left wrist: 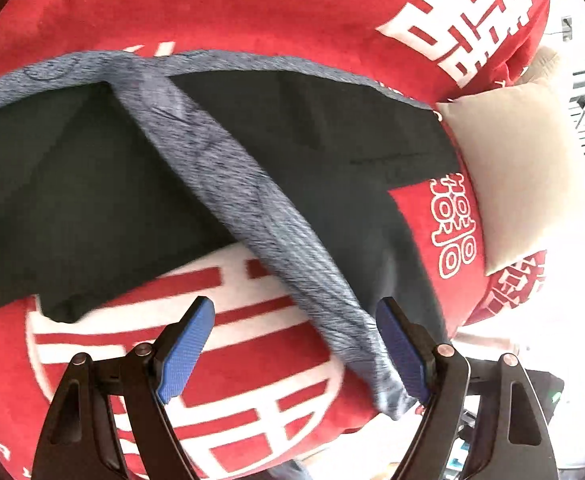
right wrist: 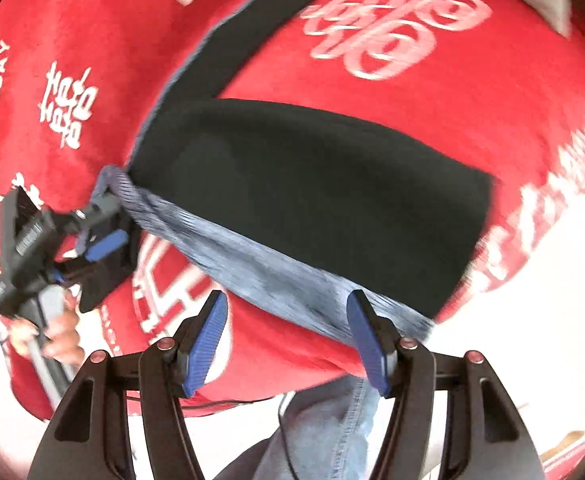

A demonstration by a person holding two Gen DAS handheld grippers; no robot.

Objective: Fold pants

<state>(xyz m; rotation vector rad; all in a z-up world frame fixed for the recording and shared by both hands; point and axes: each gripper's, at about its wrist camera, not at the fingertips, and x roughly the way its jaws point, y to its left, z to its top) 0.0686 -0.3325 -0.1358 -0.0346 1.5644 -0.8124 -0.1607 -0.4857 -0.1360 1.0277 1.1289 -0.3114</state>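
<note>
Black pants (left wrist: 72,200) lie spread on a red blanket (left wrist: 252,8), with their grey-blue inner band (left wrist: 232,168) turned out and running diagonally across them. My left gripper (left wrist: 295,305) hangs open over the near end of that band, which passes beside its right pad (left wrist: 402,356) without being pinched. In the right wrist view the pants (right wrist: 312,200) look folded into a dark slab with the grey band (right wrist: 260,264) along the near edge. My right gripper (right wrist: 287,299) is open just above that band, holding nothing. The left gripper (right wrist: 104,236) also shows at the band's left end.
A beige pillow (left wrist: 512,168) rests at the blanket's right edge. The blanket (right wrist: 412,100) carries large white characters. A person's hand (right wrist: 60,336) holds the left tool, and a jeans-clad leg (right wrist: 332,420) stands below the bed edge. Bright floor lies to the right.
</note>
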